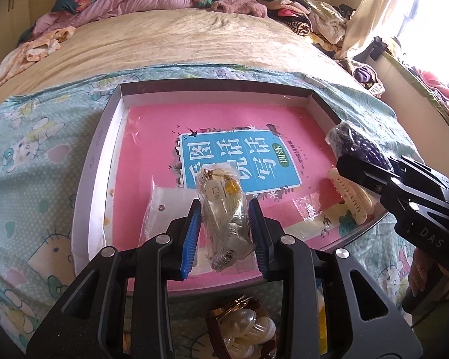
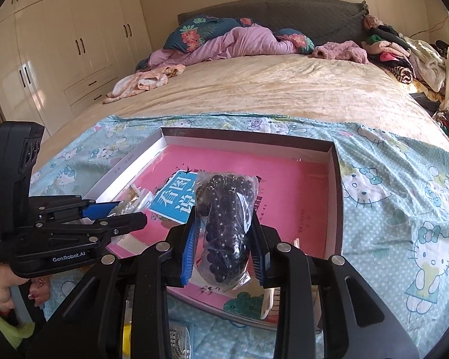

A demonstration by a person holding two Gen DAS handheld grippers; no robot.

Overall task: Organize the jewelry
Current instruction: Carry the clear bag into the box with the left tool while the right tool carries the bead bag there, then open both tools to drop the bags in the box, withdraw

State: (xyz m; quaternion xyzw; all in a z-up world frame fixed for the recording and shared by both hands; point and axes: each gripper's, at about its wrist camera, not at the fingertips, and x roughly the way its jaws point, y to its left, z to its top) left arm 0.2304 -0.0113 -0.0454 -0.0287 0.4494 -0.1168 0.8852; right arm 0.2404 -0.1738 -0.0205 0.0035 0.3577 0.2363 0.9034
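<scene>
Placement step, by the look of it: both bagged pieces held over the shallow box (image 1: 95, 161), neither set down yet. Left gripper (image 1: 226, 233) clamped on a clear bag of pale, gold-toned jewelry (image 1: 221, 206), blue pads pressed to both sides, above the near-left part of the pink book cover (image 1: 152, 131) lining the box floor. Right gripper (image 2: 224, 245) clamped likewise on a clear bag of dark beads (image 2: 224, 209), poised over the near-right part of the box. Already lying inside: an empty-looking clear sleeve (image 1: 160, 206) just left of the held bag, a small clear packet (image 1: 309, 206) to its right, and a cream hair clip (image 1: 351, 196) against the near-right corner.

Next move probably calls for lowering each bag onto bare pink floor, then parting the fingers; soft, slippery bags likely to sag and slide on release.

Low walls all round, far wall (image 2: 248, 137) well apart from both grippers. Plenty of bare floor toward the far half; near strip crowded. Grippers close side by side, so little lateral room between them. More jewelry (image 1: 242, 329) below the left gripper, outside the box, on the cartoon-cat sheet (image 2: 404, 209).
</scene>
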